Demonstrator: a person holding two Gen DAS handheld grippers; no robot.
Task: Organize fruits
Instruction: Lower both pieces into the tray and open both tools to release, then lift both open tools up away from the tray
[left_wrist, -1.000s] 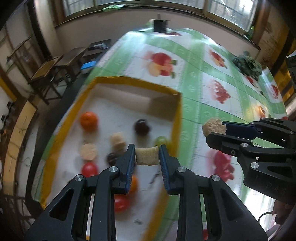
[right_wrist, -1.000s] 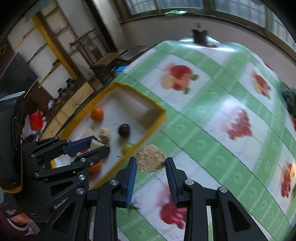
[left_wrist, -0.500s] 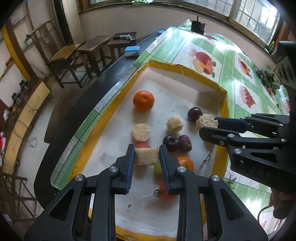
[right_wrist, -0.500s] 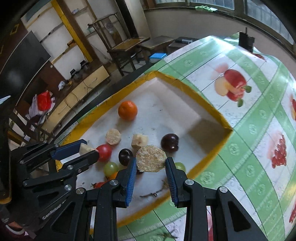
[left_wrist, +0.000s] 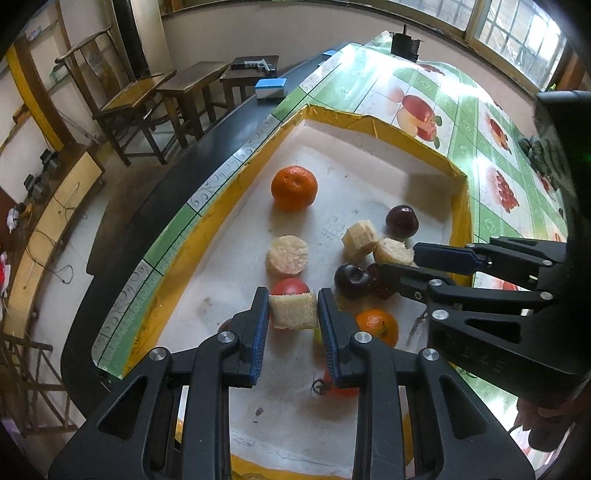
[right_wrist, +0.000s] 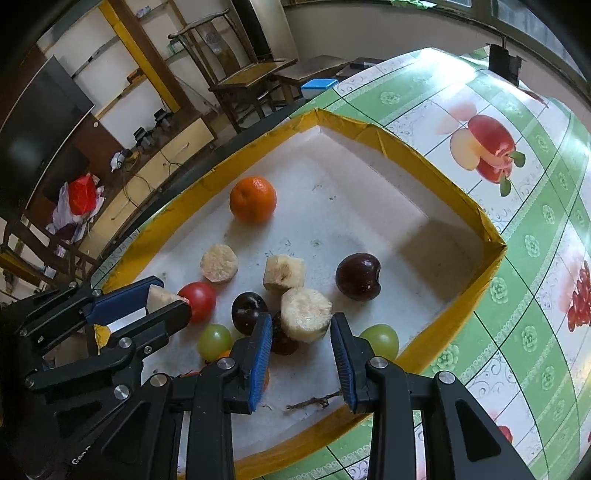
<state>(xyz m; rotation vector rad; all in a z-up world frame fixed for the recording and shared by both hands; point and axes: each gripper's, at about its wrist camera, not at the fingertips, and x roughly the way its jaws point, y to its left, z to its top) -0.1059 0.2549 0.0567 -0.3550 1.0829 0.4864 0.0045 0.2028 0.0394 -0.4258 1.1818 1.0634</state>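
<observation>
Two grippers: both over the yellow-rimmed tray (right_wrist: 476, 218), which sits on the desk (right_wrist: 535, 236) under a fruit-print cloth.
Left gripper (left_wrist: 293, 314): pressed tight on a pale banana chunk (left_wrist: 293, 312); the chunk spans pad to pad, lifted clear of the tray floor.
Right gripper (right_wrist: 301, 332): jaws opening; a round banana slice (right_wrist: 306, 314) lies between them with a gap showing at each blue pad, so no pinch is seen.
Ahead of right gripper: a second banana chunk (right_wrist: 284, 272) just beyond the slice; a dark plum (right_wrist: 358, 277) to its right; an orange (right_wrist: 253, 199) farther on, well apart.
Left of right gripper: a smaller dark plum (right_wrist: 249, 308), a red tomato (right_wrist: 197, 301), a green grape (right_wrist: 214, 341), another round slice (right_wrist: 218, 263).
Right of right gripper: a second green grape (right_wrist: 380, 339) near the tray wall.
Below right gripper: a loose stem (right_wrist: 314, 400) on the tray floor.
</observation>
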